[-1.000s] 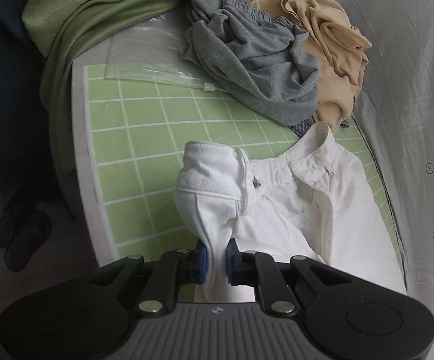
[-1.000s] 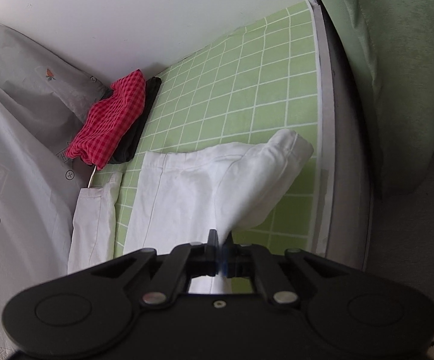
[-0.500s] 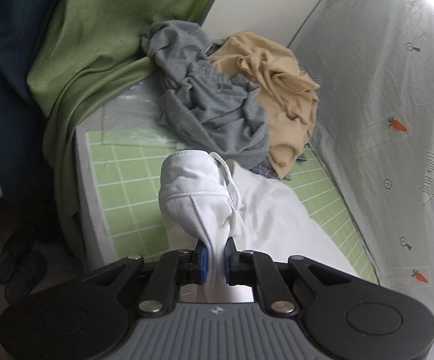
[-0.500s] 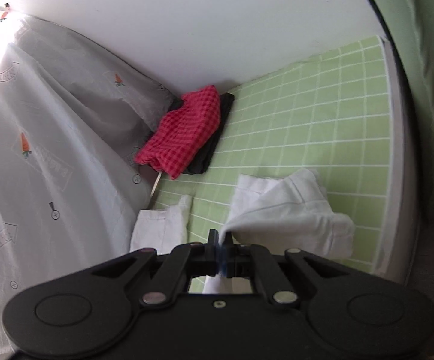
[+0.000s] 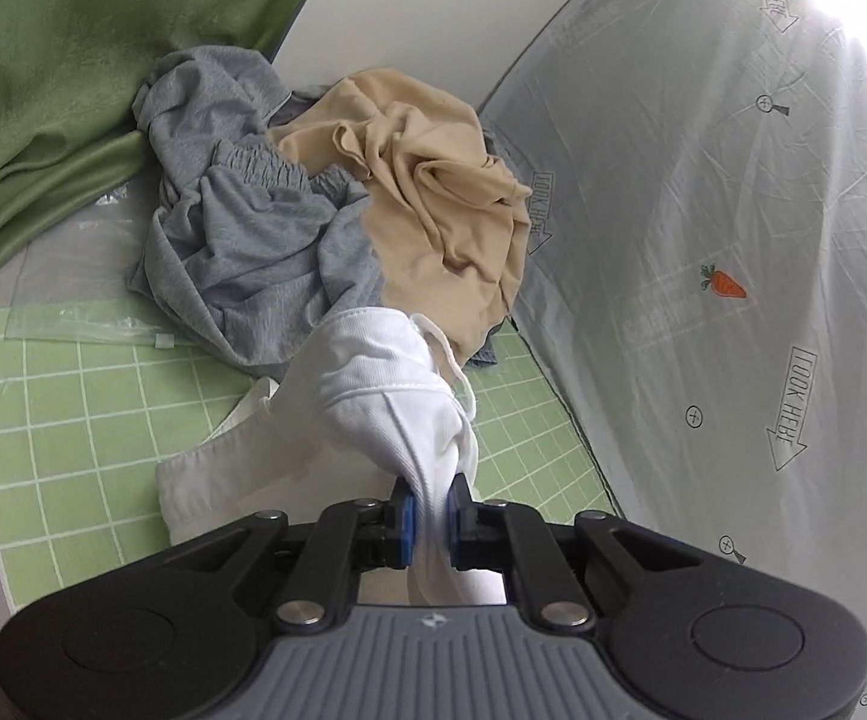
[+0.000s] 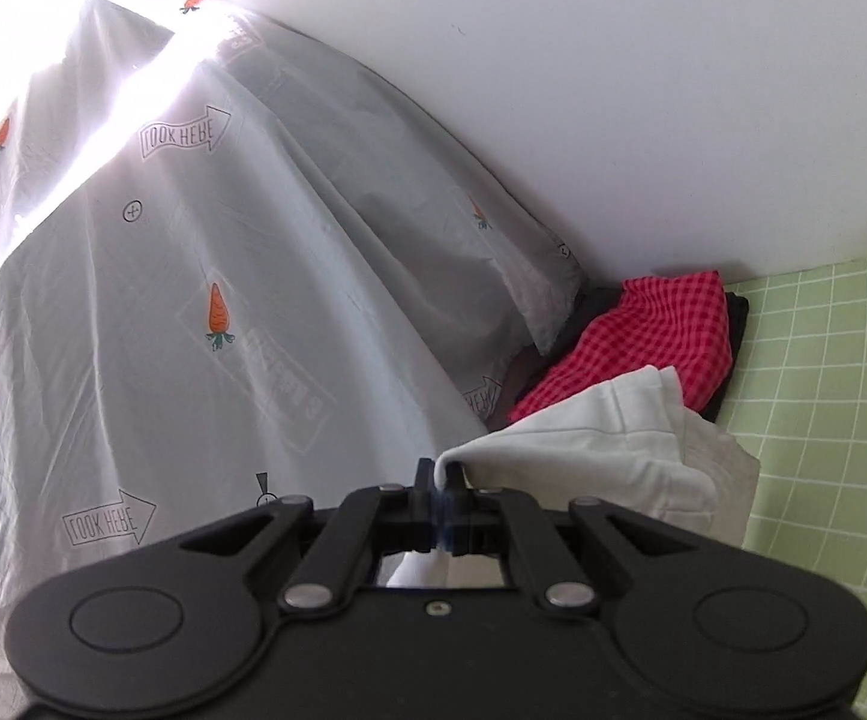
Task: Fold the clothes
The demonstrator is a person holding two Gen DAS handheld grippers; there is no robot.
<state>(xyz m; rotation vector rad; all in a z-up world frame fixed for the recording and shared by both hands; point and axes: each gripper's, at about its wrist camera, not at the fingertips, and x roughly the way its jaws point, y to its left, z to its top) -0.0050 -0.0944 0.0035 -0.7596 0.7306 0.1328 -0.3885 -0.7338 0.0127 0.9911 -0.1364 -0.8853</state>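
Over the green grid mat point(image 5: 91, 420), both tools pinched the white pants point(image 5: 385, 384): left tool point(image 5: 430, 510) w/ a thick bunch at the waistband, right tool point(image 6: 442, 501) on a thin edge. Pants hung lifted, prob. to carry one side over for a fold. Gray clothes point(image 5: 241, 240) & tan clothes point(image 5: 433, 198) lay heaped behind; red checked cloth point(image 6: 649, 336) sat folded in the corner.

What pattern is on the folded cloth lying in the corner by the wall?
Red checked cloth, a gingham-like pattern, resting on a dark garment. Right wrist view shows it best.
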